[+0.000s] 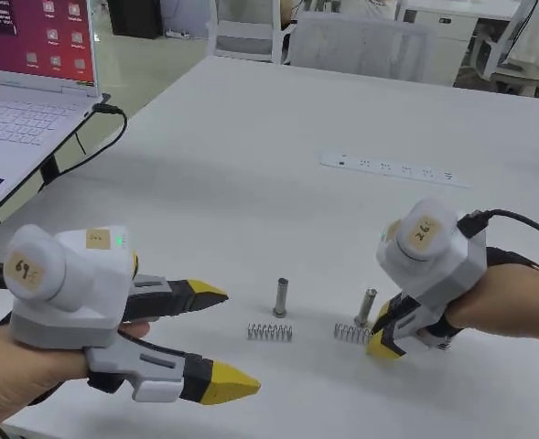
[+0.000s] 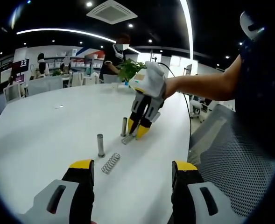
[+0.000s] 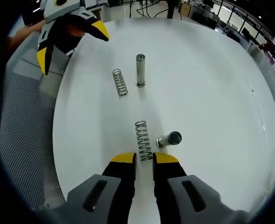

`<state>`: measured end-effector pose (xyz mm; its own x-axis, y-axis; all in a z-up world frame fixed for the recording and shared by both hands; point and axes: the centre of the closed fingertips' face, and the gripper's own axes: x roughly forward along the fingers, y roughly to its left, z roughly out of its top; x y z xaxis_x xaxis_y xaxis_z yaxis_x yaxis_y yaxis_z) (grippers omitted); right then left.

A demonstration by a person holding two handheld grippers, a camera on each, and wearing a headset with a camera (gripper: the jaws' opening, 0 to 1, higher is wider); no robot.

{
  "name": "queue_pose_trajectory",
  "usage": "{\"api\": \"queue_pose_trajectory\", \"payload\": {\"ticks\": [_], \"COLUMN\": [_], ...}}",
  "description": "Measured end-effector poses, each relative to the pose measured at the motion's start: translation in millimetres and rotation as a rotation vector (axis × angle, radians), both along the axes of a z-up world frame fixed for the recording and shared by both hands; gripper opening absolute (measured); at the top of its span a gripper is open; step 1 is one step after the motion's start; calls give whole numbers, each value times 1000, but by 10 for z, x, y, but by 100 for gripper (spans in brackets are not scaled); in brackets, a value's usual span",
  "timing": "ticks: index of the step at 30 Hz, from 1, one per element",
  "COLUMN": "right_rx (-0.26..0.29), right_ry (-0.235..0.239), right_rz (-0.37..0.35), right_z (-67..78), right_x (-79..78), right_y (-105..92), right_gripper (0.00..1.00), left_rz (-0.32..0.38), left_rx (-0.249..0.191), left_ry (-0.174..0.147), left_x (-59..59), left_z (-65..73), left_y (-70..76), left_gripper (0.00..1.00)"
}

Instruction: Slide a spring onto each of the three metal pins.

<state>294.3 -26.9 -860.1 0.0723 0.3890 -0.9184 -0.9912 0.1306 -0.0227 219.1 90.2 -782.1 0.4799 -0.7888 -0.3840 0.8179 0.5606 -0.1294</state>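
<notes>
Tabletop (image 1: pixel 251 155) is smooth and white, so a spring lying on it will roll or skid if nudged; the pick wants a square squeeze, not a sideways shove. The right gripper (image 3: pixel 144 158) is down at the surface with its jaws drawn narrow. The near end of a spring (image 3: pixel 143 139) lies between its tips and runs straight ahead of them. Just to the right of those tips stands a pin (image 3: pixel 169 139), seen almost end-on. I judge the step in hand to be the pick of this spring. The jaws should close on the end coils lightly enough not to crush them, then lift. The spring must then be turned upright and its open end lowered over the pin's top without knocking the pin. Whether the pads already pinch the coils I cannot tell; the gap is slim.

The right hand (image 1: pixel 512 306) reaches in low, pitching its gripper steeply down to the table. The left hand (image 1: pixel 17 380) holds the left gripper (image 1: pixel 232 340) level above the surface, jaws spread wide and empty. They are aimed at a second pin (image 1: pixel 281 297) and a second spring (image 1: pixel 269 332) ahead of the tips, well apart from them.
</notes>
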Motion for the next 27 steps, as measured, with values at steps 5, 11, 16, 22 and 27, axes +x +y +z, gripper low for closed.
{"api": "queue_pose_trajectory", "payload": {"ticks": [5, 11, 16, 22, 27], "right_rx": [-4, -2, 0, -1, 4], "right_ry": [-3, -3, -4, -8, -8], "right_rz": [4, 5, 4, 5, -6], "right_z": [1, 1, 2, 5, 29], "right_x": [-7, -29, -43, -53, -61], "right_y": [2, 6, 2, -10, -21], "right_gripper": [11, 9, 9, 8, 8], "left_rz": [2, 2, 0, -8, -17], "left_rx": [0, 4, 4, 6, 6], "left_ry": [0, 2, 4, 4, 4], "left_x": [-1, -7, -8, -16, -19], "left_z": [-2, -10, -11, -16, -14], "left_y": [7, 14, 12, 5, -5], "left_gripper": [63, 63, 62, 61, 61]}}
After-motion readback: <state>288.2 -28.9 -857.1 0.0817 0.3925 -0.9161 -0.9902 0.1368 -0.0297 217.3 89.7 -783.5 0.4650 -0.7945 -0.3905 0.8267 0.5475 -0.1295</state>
